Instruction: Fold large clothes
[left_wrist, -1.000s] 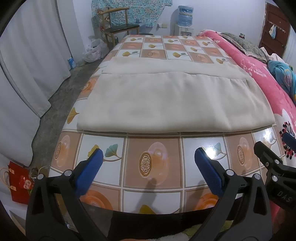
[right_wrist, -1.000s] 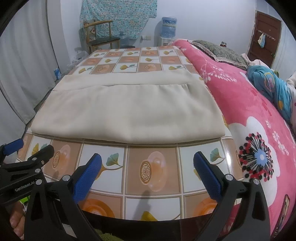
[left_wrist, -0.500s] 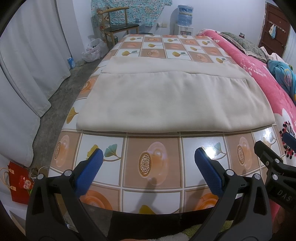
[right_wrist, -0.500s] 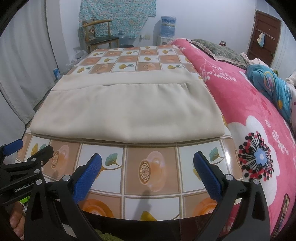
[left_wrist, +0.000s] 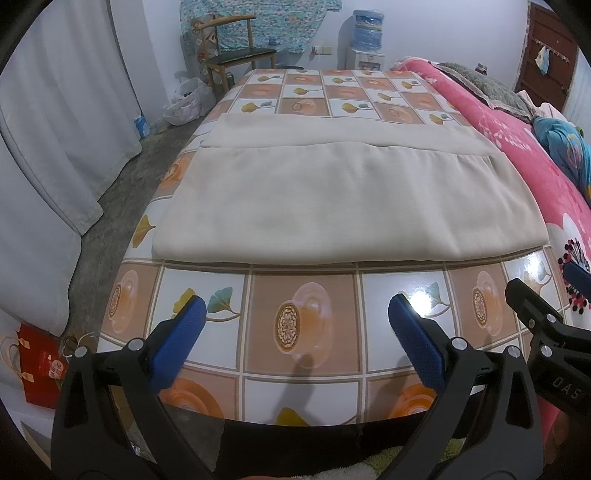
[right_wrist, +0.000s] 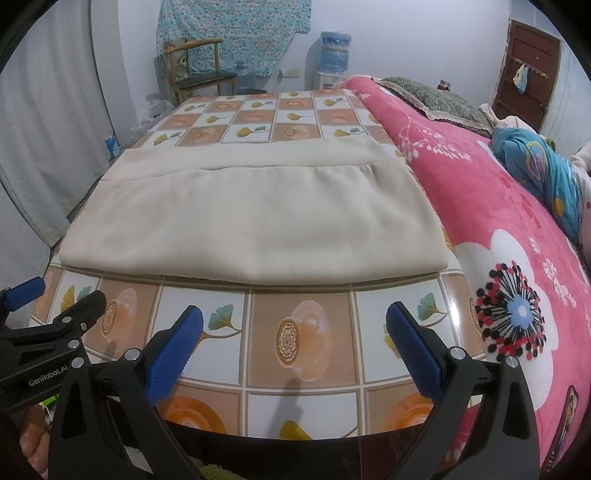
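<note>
A large beige garment (left_wrist: 343, 195) (right_wrist: 251, 218) lies flat and folded on the tiled-pattern tablecloth (left_wrist: 303, 332) (right_wrist: 303, 332), with an upper layer ending short of its far edge. My left gripper (left_wrist: 295, 314) hangs open above the near end of the table, short of the garment's front fold, with nothing between its blue pads (left_wrist: 177, 343). My right gripper (right_wrist: 293, 325) is open too, at the same distance from the cloth, its fingers (right_wrist: 413, 347) empty. Each gripper shows at the edge of the other's view.
A pink flowered blanket (right_wrist: 517, 236) covers the bed along the table's right side, with a blue bundle (right_wrist: 535, 170) on it. Grey curtains (left_wrist: 48, 147) hang at left. A wooden chair (left_wrist: 229, 55), water dispenser (left_wrist: 365, 40) and plastic bag (left_wrist: 188, 99) stand beyond the table.
</note>
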